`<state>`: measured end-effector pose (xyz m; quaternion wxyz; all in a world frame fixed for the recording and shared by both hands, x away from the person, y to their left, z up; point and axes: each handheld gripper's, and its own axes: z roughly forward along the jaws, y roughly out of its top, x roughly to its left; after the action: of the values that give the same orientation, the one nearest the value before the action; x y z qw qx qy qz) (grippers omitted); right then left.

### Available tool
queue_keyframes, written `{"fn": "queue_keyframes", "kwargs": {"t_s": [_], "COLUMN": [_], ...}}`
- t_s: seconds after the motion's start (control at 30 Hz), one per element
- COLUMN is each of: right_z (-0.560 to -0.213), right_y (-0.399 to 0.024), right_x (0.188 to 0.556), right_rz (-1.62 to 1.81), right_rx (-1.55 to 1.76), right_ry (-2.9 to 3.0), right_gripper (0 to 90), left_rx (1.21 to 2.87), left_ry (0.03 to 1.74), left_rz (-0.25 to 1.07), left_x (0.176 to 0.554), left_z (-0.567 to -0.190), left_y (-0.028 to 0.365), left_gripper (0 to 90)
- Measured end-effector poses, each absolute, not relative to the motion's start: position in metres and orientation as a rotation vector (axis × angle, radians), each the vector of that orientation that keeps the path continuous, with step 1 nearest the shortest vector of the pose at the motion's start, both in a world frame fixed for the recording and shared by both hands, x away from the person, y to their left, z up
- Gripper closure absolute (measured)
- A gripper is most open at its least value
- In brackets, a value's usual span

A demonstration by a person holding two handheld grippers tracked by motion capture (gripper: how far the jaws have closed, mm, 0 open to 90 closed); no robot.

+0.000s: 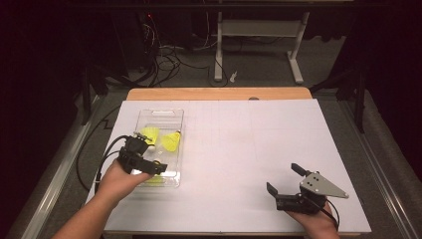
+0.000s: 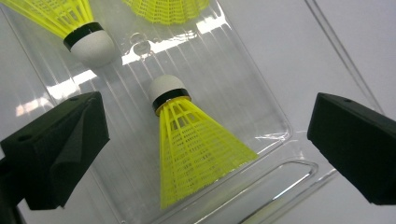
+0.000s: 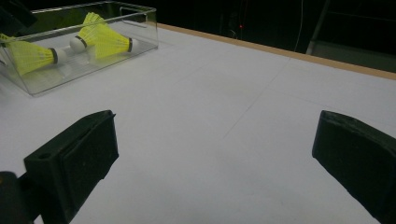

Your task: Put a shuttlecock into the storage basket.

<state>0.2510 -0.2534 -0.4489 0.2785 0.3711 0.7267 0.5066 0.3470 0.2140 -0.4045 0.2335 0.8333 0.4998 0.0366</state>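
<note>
A clear plastic tray (image 1: 160, 112) stands at the left of the white table and holds three yellow shuttlecocks with white cork tips. Two of them (image 1: 149, 134) (image 1: 170, 142) lie in its middle. My left gripper (image 1: 149, 154) hangs over the tray's near end, open. In the left gripper view, its jaws (image 2: 205, 116) stand wide on either side of the third shuttlecock (image 2: 196, 144), which lies on the tray floor (image 2: 261, 84) untouched, cork pointing away. My right gripper (image 1: 283, 178) rests low at the front right, open, with bare table between its jaws (image 3: 215, 135).
The white sheet (image 1: 249, 139) covers the table, with a wooden edge (image 1: 219, 93) at the back. From the right gripper view the tray (image 3: 140, 28) with shuttlecocks (image 3: 107, 42) sits far off at upper left. Cables and a table frame (image 1: 259, 45) lie on the floor beyond.
</note>
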Motion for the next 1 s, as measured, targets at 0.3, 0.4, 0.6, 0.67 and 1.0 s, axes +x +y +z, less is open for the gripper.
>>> {"fn": "queue_keyframes", "kwargs": {"t_s": [0.3,0.4,0.6,0.67,1.0], "right_z": [-0.45,-0.45,-0.45,-0.45,-0.45], "right_y": [-0.254,-0.255,-0.254,-0.254,-0.254], "right_x": [0.251,0.251,0.251,0.251,0.251], "right_rz": [1.36,1.359,1.359,1.36,1.36], "right_rx": [1.003,1.007,1.003,1.006,1.009], "right_ry": [1.95,1.947,1.948,1.947,1.945], "right_gripper": [0.7,0.7,0.7,0.7,0.7], "left_rx": [2.276,2.286,2.18,2.147,2.087], "left_ry": [1.305,1.278,1.257,1.266,1.15], "left_rz": [0.189,0.223,0.26,0.28,0.377], "left_x": [0.341,0.336,0.327,0.325,0.312], "left_z": [-0.413,-0.413,-0.414,-0.415,-0.423], "left_y": [0.216,0.213,0.213,0.214,0.224], "left_gripper": [0.1,0.1,0.1,0.1,0.1]}}
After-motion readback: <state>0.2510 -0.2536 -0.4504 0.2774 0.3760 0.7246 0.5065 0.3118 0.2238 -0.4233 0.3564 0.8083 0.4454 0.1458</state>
